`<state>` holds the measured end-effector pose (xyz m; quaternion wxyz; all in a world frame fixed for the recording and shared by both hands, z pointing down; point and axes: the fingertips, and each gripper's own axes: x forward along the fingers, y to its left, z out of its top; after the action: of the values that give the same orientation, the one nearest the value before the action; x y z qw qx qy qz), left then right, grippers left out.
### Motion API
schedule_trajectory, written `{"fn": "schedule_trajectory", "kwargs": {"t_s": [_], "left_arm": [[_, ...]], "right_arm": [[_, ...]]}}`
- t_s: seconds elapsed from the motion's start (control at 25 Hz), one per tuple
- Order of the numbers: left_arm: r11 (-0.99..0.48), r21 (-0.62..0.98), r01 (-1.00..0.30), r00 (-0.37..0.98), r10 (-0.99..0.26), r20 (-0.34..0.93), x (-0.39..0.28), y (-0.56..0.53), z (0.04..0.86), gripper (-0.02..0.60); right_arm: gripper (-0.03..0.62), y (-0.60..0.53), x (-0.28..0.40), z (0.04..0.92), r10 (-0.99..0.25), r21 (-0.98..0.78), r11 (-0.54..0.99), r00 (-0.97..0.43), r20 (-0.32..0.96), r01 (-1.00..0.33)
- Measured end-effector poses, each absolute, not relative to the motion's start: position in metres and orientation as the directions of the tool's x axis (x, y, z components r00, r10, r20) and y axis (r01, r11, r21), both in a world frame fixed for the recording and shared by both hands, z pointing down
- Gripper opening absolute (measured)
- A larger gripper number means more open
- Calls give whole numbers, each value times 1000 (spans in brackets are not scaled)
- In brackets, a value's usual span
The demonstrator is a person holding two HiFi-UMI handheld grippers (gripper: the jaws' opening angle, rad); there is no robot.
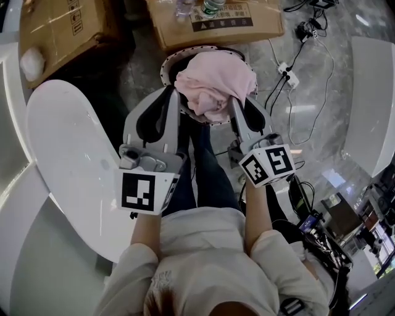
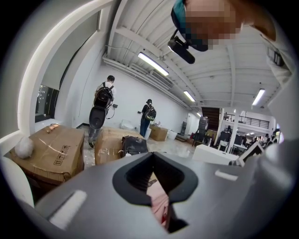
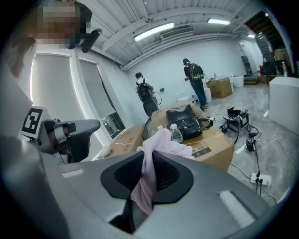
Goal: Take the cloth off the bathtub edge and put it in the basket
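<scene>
A crumpled pink cloth hangs over the round dark basket on the floor, just in front of my knees. Both grippers grip it from the near side. My left gripper is shut on the cloth's left part; in the left gripper view a strip of pink cloth shows between its closed jaws. My right gripper is shut on the right part, with the cloth bunched above and hanging down between its jaws. The white bathtub curves along the left.
Two cardboard boxes stand beyond the basket, with a water bottle on the right one. A power strip and cables lie on the marble floor at right. A white fixture is at the far right.
</scene>
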<state>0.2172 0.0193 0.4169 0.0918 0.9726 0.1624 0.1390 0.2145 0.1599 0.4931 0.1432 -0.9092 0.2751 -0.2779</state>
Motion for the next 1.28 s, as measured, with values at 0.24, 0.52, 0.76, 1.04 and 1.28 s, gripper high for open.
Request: {"fn": "schedule_trajectory", "kwargs": {"t_s": [0.24,0.52,0.76,1.04,1.28], "left_arm": [[-931,255,260,904,328,275,219,18,452,49],[-927,285,244,895,329,303,223,29,492,49],[-922,300,245,883,340,323,231,40,521,49],[-924,297,240,876,338,344,233,38,546,49],[-915,315,253,861,362,358,234,44,559,49]], "right_arm": [[52,157,213,530,-573,-421,-814,674,466,-400],[52,160,213,574,-555,-420,-827,661,505,-374],[52,164,212,610,-537,-416,-839,658,527,-351],[52,172,213,647,-507,-401,-858,650,566,-321],[52,177,208,682,-483,-385,-873,626,612,-298]]}}
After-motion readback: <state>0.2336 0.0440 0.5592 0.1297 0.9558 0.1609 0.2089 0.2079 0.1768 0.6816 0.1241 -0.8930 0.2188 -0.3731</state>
